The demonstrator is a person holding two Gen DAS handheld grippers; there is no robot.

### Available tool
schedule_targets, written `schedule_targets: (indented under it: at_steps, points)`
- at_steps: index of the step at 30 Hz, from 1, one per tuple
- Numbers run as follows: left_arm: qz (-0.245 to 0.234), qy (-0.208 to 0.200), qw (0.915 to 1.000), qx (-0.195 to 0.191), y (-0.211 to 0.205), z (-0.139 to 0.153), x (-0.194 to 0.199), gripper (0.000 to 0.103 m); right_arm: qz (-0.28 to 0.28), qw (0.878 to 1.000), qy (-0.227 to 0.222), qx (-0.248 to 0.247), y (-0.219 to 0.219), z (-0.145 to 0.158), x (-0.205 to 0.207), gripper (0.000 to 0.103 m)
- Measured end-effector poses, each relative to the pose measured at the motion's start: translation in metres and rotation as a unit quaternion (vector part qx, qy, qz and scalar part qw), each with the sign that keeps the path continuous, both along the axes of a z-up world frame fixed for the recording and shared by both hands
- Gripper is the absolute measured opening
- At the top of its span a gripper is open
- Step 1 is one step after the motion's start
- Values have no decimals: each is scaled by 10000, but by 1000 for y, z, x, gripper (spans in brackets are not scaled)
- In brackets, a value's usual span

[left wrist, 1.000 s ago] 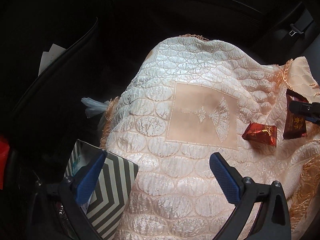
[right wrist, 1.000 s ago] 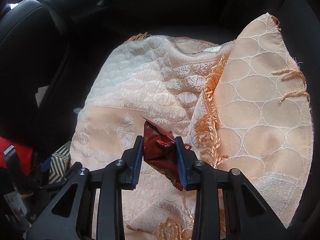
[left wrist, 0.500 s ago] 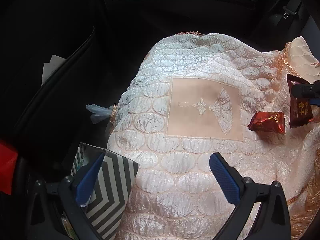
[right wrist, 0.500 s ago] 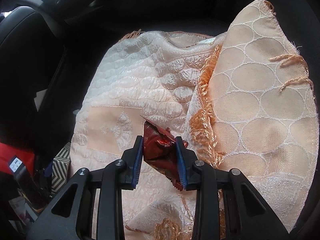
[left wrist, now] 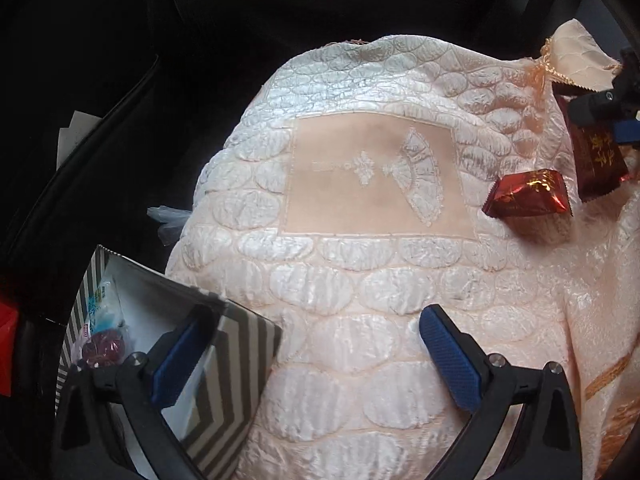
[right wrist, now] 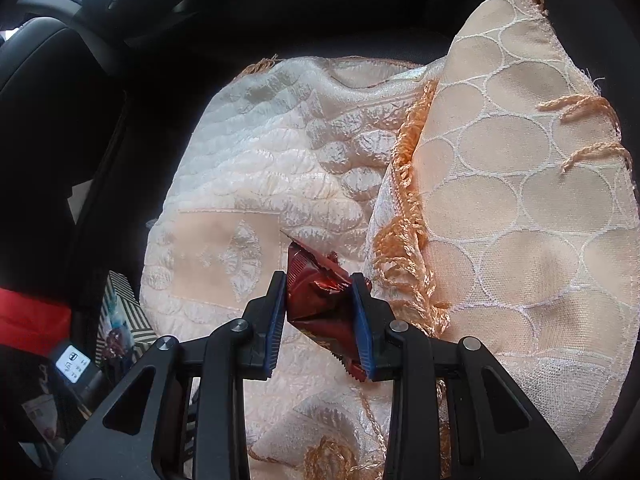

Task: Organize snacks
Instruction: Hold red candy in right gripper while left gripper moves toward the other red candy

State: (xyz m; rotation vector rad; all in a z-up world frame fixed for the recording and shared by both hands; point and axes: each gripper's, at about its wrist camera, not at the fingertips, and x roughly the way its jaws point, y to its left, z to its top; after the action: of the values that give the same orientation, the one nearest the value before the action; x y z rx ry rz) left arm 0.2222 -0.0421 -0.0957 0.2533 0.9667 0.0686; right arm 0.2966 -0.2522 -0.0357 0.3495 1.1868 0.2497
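We see a quilted peach cloth draped over a dark car seat. At the cloth's left edge stands a striped box with wrapped sweets inside. Our left gripper hangs with fingers wide apart, one finger over the box. A red candy lies near the cloth's right edge. Our right gripper is clamped on a dark red snack packet above the cloth.
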Motion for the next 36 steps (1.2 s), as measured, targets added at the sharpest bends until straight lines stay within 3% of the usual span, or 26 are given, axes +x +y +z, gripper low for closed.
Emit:
schedule_targets:
  at_steps: [3,9,15,18,23,28,31,35,36]
  points:
    - [154,-9,9994,-307,18,-1,5,103,-5,10000,55,16,-1,-2,0,30]
    - [134,-9,9994,-334,15,2,2,103,-2,10000,29,70,-2,-2,-1,30]
    - [114,-422,9990,-109,13,22,0,103,37,10000,-6,53,0,0,-1,30]
    - [197,-382,9984,-366,24,22,6,103,29,10000,10,49,-1,-1,-1,30]
    - [184,-448,9982,-359,23,16,8,103,17,10000,21,59,-2,-1,-1,30]
    - [51,-85,9964,-837,10,8,7,103,28,10000,54,52,0,-2,1,30]
    - [-108,-132,9990,-422,-6,-3,2,103,46,10000,63,60,0,-3,2,30]
    - [32,-155,9994,-322,16,-2,12,103,0,9999,77,132,-3,-3,0,30]
    - [166,-38,9985,-528,28,-4,17,103,-6,9999,82,141,-4,-3,0,30]
